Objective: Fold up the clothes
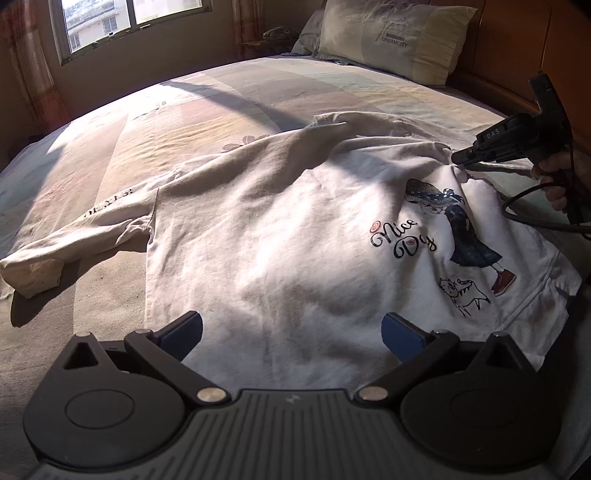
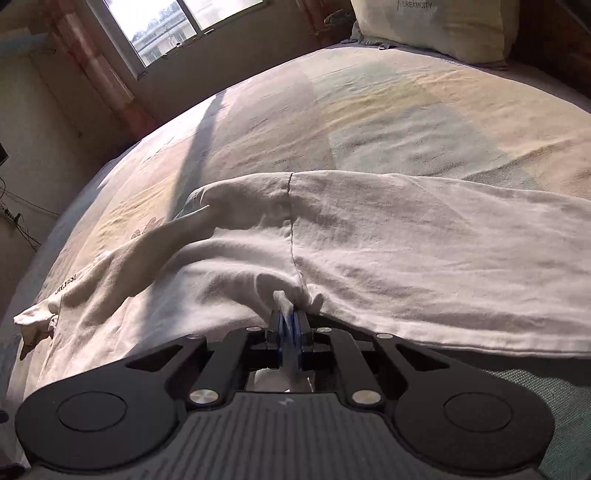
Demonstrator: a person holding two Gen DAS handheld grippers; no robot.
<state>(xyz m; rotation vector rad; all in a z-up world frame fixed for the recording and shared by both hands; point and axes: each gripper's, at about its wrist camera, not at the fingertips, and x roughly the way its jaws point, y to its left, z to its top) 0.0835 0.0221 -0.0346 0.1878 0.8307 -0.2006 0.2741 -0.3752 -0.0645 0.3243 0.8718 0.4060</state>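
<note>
A white long-sleeved shirt (image 1: 280,229) lies spread on a bed (image 1: 192,107) in a sunlit bedroom, print side up, ready to be folded. At the far left its sleeve (image 1: 74,243) runs out across the bedcover, the cuff doubled under itself and not yet drawn in. A window (image 1: 122,22) behind throws hard light and a long shadow over the cover.

In the foreground, the left gripper (image 1: 291,332) hovers just above the shirt's near hem with its blue-padded fingers (image 1: 400,334) spread wide and nothing between them, apparently poised to take the lower edge once the top is secured.

Further right, the cartoon print reading "Nice Day" (image 1: 404,240) faces upward, which suggests the garment may need turning or folding inward to keep the design visible.

At the right edge, the right gripper (image 2: 290,321) pinches a small bunch of the white cloth near the shoulder seam (image 2: 291,236), its fingers pressed together on the fabric. The hold lifts the cloth into a ridge, likely so the shoulder can be carried across the body. A person's hand (image 1: 557,177) grips the tool's handle, a black cable (image 1: 532,218) looping beneath. A pillow (image 1: 391,33) rests at the head of the bed, well clear of the work.
</note>
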